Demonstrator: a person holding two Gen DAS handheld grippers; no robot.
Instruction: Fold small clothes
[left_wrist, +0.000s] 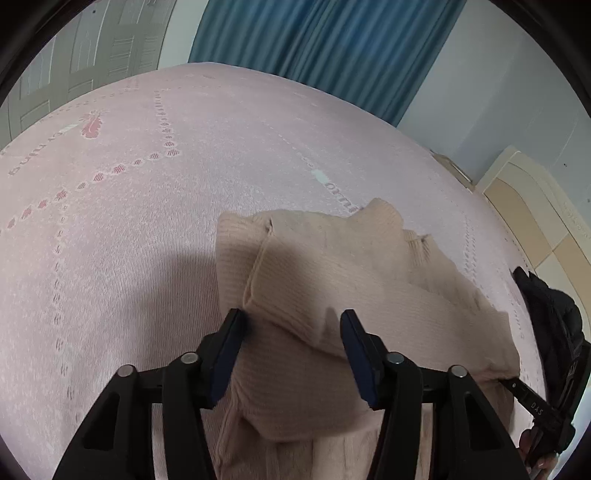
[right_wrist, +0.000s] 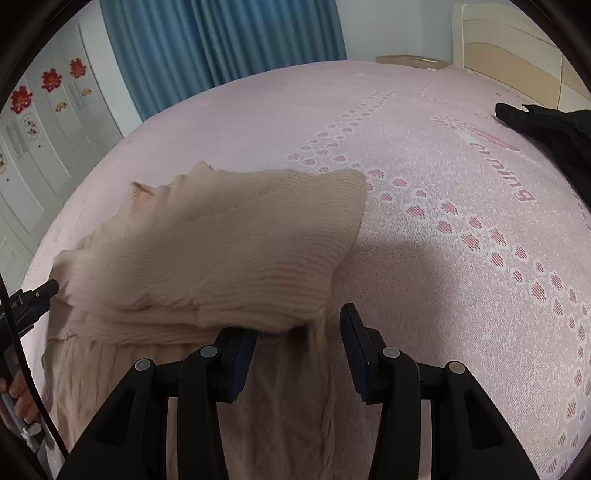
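A beige ribbed knit sweater (left_wrist: 332, 280) lies partly folded on the pink bed cover (left_wrist: 129, 221); it also shows in the right wrist view (right_wrist: 221, 251). My left gripper (left_wrist: 293, 325) is open, its jaws spread over the sweater's near folded edge. My right gripper (right_wrist: 299, 328) is open too, its jaws over the sweater's near right edge. The right gripper's tip shows at the sweater's right edge in the left wrist view (left_wrist: 517, 387). The left gripper's tip touches the sweater's left edge in the right wrist view (right_wrist: 40, 291).
A black garment (right_wrist: 554, 136) lies at the bed's far right, also seen in the left wrist view (left_wrist: 554, 321). The pink cover (right_wrist: 461, 258) spreads wide around the sweater. A blue curtain (left_wrist: 314, 48), a white wardrobe (right_wrist: 48, 122) and a headboard (left_wrist: 535, 206) stand beyond the bed.
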